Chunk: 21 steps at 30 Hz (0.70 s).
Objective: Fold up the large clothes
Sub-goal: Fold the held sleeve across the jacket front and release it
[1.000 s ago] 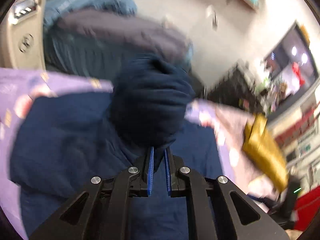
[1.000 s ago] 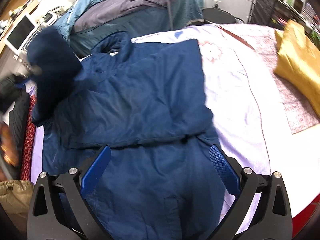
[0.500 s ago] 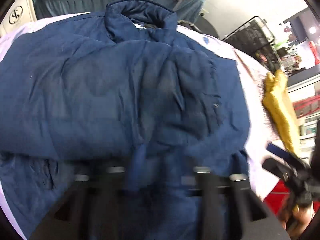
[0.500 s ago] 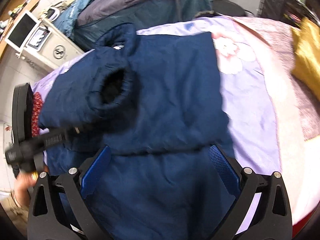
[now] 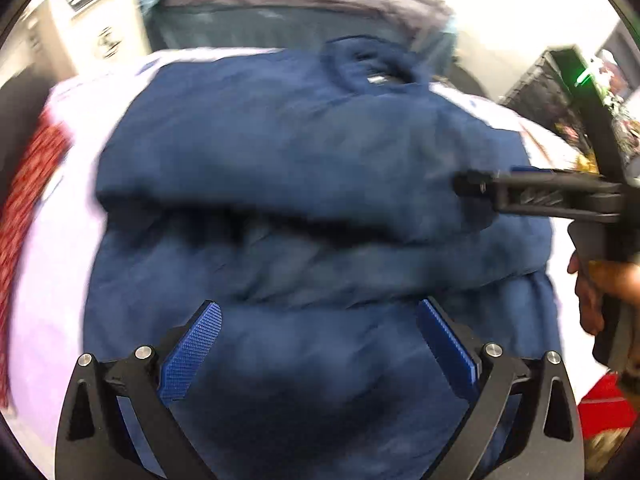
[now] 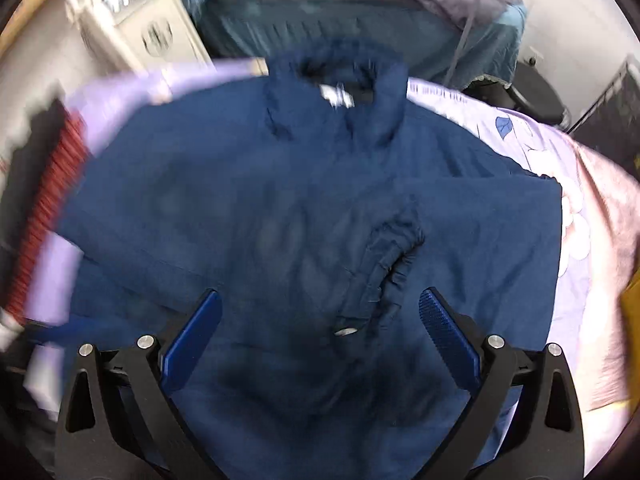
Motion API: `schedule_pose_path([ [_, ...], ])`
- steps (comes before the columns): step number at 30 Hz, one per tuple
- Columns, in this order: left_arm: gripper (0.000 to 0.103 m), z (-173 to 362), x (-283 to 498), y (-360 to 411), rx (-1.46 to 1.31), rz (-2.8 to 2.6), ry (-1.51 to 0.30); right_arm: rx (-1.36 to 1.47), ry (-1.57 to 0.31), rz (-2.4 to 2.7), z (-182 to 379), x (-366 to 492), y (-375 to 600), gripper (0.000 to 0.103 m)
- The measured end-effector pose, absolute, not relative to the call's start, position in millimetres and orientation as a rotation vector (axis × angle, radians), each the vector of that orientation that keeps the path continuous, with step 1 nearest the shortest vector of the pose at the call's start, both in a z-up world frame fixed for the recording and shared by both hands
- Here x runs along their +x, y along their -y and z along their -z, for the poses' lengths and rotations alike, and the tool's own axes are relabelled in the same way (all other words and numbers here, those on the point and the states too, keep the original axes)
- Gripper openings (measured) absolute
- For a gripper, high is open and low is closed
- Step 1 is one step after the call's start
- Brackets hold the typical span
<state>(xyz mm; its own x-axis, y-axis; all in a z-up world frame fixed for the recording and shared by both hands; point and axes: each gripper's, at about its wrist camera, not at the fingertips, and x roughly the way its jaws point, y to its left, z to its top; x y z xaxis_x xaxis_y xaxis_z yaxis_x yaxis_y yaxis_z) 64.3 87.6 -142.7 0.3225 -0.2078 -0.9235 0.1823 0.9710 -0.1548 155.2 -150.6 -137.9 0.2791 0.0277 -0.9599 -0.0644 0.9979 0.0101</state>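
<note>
A navy padded jacket (image 5: pixel 304 168) lies on a lilac bedsheet (image 5: pixel 52 280), collar (image 6: pixel 340 76) at the far end. Both sleeves are folded across the body; one cuff (image 6: pixel 388 264) with a snap button lies at the middle. My left gripper (image 5: pixel 320 344) is open and empty, hovering over the jacket's lower half. My right gripper (image 6: pixel 320 328) is open and empty above the jacket's middle, just short of the cuff. The right gripper also shows in the left wrist view (image 5: pixel 540 196), coming in from the right over the jacket.
A pile of grey and teal bedding (image 6: pixel 360 12) lies beyond the collar. A beige appliance (image 6: pixel 132 20) stands at the far left. Red fabric (image 6: pixel 44 216) lies along the sheet's left edge. A black rack (image 5: pixel 544 88) stands at the far right. The views are motion-blurred.
The left gripper carried the sleeve across the jacket, let it go and opened. The sleeve now lies folded over the body. Both grippers have shifted over the jacket.
</note>
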Motion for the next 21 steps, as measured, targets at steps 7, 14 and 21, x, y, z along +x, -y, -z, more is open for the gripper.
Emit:
schedule_pose_path([
  [7,0.097,141.8,46.0,-149.0,-0.049,0.110,-1.218,-0.048,-1.450,0.009,211.4,156.8,163.6,0.098],
  [14,0.097,149.5,46.0,-168.2,-0.121,0.062,-1.215,-0.004,-1.477,0.020,206.2,158.2,167.2,0.098],
  [21,0.097,137.8,50.0,-138.1,-0.045,0.156,-1.145,0.111,-1.256,-0.032,146.0,124.0,172.4,0.098],
])
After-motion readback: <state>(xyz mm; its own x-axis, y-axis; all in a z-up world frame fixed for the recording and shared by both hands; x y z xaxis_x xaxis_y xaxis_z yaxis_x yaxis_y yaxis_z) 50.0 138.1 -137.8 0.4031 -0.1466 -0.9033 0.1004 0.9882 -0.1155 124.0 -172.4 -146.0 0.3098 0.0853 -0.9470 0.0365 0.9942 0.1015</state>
